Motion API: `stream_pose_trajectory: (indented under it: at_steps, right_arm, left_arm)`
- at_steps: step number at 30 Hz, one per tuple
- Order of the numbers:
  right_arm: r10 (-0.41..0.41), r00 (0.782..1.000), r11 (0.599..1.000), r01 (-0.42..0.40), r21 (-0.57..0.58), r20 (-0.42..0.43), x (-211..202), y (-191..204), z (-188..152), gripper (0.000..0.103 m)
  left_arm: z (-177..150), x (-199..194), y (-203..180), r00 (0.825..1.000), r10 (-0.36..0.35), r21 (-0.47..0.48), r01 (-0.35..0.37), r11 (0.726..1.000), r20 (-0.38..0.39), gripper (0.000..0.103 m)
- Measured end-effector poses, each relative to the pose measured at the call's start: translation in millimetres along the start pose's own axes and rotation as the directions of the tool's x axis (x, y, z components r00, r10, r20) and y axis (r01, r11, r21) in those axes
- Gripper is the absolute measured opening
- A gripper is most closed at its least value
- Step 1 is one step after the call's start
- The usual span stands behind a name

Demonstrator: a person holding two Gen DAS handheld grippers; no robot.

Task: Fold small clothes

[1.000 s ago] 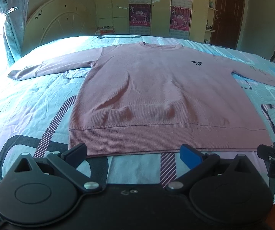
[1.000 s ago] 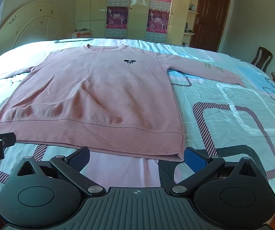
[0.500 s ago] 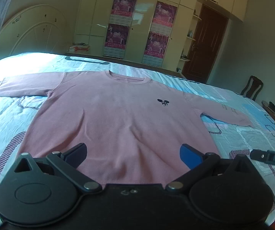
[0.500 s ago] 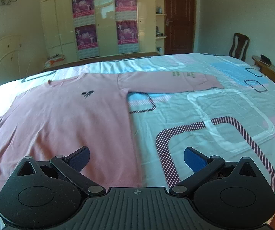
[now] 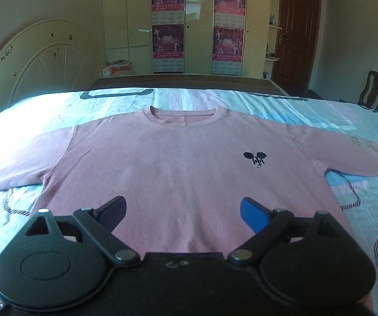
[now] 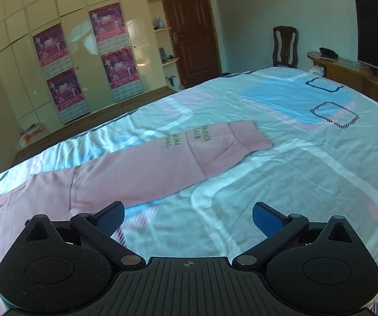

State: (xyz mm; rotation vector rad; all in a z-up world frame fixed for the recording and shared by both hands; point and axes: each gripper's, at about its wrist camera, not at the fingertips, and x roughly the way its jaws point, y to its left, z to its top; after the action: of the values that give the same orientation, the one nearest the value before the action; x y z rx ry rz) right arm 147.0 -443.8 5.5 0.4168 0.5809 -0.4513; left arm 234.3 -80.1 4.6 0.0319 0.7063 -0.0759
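Your left gripper (image 5: 182,210), jaws wide but closing on nothing, sees the whole sweater (image 5: 178,173) flat on the bed (image 5: 368,205), collar pointing away and sleeves spread sideways, while your wide, empty right gripper (image 6: 188,217) sees only one sleeve (image 6: 178,158) stretching right.

Both wrist views low over sweater (image 5: 183,173), perhaps overlapping.
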Motion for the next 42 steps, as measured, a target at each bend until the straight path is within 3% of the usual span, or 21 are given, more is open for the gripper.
stream_pose_trajectory:
  at_steps: [6,8,9,14,16,17,26,27,28,30,33,35,36,37,39,42]
  right_arm:
    - [-0.044,0.999,0.997,0.043,0.059,0.008,58.9,-36.3,31.7,0.102]
    - [-0.057,0.998,0.996,0.056,0.076,0.005,77.2,-46.2,36.2,0.091]
    - [-0.061,0.998,0.995,0.061,0.085,-0.001,83.5,-50.7,37.5,0.076]
    - [-0.076,0.997,0.980,0.076,0.183,-0.008,112.4,-83.1,37.7,0.072]
    - [-0.058,0.998,0.968,0.059,0.243,-0.010,126.0,-99.4,37.5,0.053]
    - [-0.042,0.999,0.960,0.043,0.275,-0.013,130.6,-106.7,37.3,0.051]
    - [0.053,0.998,0.904,-0.058,0.423,0.023,146.3,-136.7,40.6,0.047]
    - [0.059,0.998,0.900,-0.063,0.431,0.023,147.4,-138.0,41.3,0.034]
    - [0.063,0.998,0.899,-0.060,0.434,0.009,150.1,-139.1,43.1,0.017]
    - [0.065,0.998,0.903,-0.053,0.426,-0.013,152.6,-139.0,47.8,0.009]
    - [-0.002,0.999,0.963,-0.011,0.268,0.051,136.1,-119.1,61.8,0.009]
    - [-0.066,0.996,0.971,0.076,0.227,-0.052,153.1,-115.5,61.7,0.009]
    - [-0.068,0.996,0.965,0.082,0.250,-0.064,155.9,-117.4,60.8,0.009]
    - [-0.079,0.995,0.970,0.089,0.225,-0.056,154.2,-111.9,63.7,0.008]
    - [-0.063,0.998,0.980,0.065,0.186,-0.018,145.8,-96.3,67.1,0.008]
    - [-0.003,1.000,0.994,0.002,0.108,0.008,139.4,-57.8,71.0,0.008]
  left_arm:
    - [18.8,33.3,-15.2,0.999,0.026,-0.016,-0.026,1.000,-0.020,0.092]
    - [20.8,42.4,-18.8,0.999,0.032,-0.014,-0.033,0.999,-0.036,0.092]
    - [21.1,47.2,-20.7,0.998,0.037,-0.010,-0.037,0.999,-0.046,0.093]
    - [20.8,66.9,-26.3,0.994,0.070,0.005,-0.070,0.998,-0.086,0.093]
    - [21.6,70.5,-26.1,0.993,0.073,0.003,-0.073,0.997,-0.088,0.093]
    - [22.0,71.6,-26.2,0.993,0.072,0.003,-0.072,0.997,-0.090,0.093]
    - [26.6,82.1,-31.9,0.992,0.066,0.002,-0.066,0.998,-0.105,0.093]
    - [27.9,81.6,-31.8,0.992,0.063,-0.001,-0.063,0.998,-0.106,0.093]
    - [29.4,81.1,-31.6,0.992,0.062,-0.004,-0.063,0.998,-0.107,0.093]
    - [33.0,79.1,-29.3,0.992,0.072,-0.011,-0.074,0.997,-0.104,0.093]
    - [38.5,78.0,-19.7,0.990,0.076,-0.031,-0.080,0.996,-0.116,0.094]
    - [40.4,80.5,-11.2,0.987,0.060,-0.027,-0.065,0.998,-0.146,0.088]
    - [41.3,80.7,-6.6,0.987,0.043,-0.027,-0.048,0.998,-0.155,0.079]
    - [41.8,80.4,-2.5,0.986,0.043,-0.022,-0.048,0.999,-0.162,0.077]
    - [42.4,79.2,7.0,0.985,0.066,-0.008,-0.069,0.998,-0.160,0.077]
    - [41.9,84.3,26.6,0.978,0.086,-0.015,-0.091,0.996,-0.189,0.087]
